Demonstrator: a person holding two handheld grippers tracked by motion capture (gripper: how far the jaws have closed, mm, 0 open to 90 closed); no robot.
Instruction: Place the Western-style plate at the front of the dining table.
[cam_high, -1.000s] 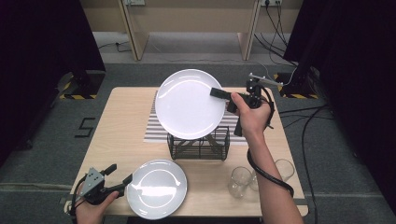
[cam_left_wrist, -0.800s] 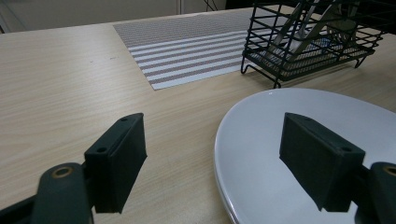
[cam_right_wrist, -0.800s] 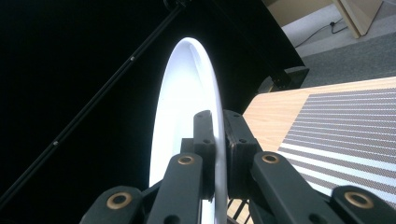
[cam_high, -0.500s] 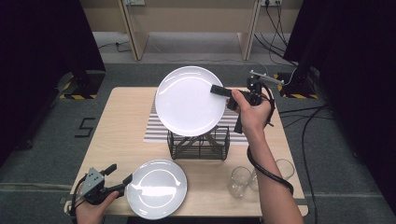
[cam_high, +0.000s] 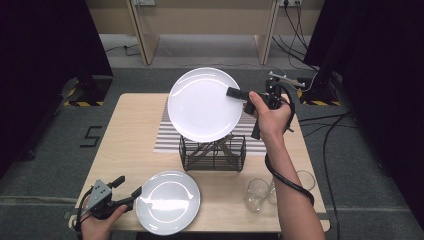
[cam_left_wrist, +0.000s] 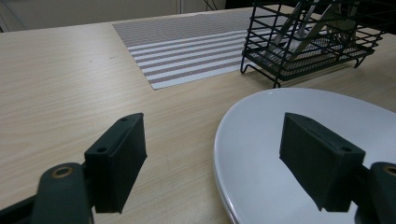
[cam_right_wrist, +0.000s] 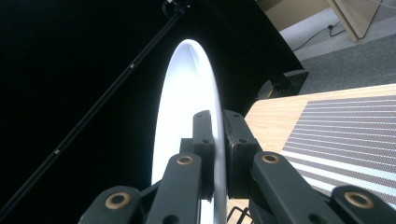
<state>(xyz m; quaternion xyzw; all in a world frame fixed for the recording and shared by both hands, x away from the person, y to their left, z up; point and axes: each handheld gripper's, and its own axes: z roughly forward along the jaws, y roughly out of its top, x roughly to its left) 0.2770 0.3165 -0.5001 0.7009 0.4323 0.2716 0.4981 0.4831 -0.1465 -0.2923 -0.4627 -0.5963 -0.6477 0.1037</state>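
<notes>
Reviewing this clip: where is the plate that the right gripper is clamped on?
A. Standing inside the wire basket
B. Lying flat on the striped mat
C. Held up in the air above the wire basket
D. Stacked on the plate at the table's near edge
C: the right gripper pinches the rim of the raised plate, which hangs tilted over the wire basket, clear of the striped mat and of the other plate.

We see a pale wooden table (cam_high: 130, 135) bearing a striped mat (cam_high: 167, 135), wire basket (cam_high: 212, 156), white plate (cam_high: 167, 201) and two glasses (cam_high: 257, 194).
</notes>
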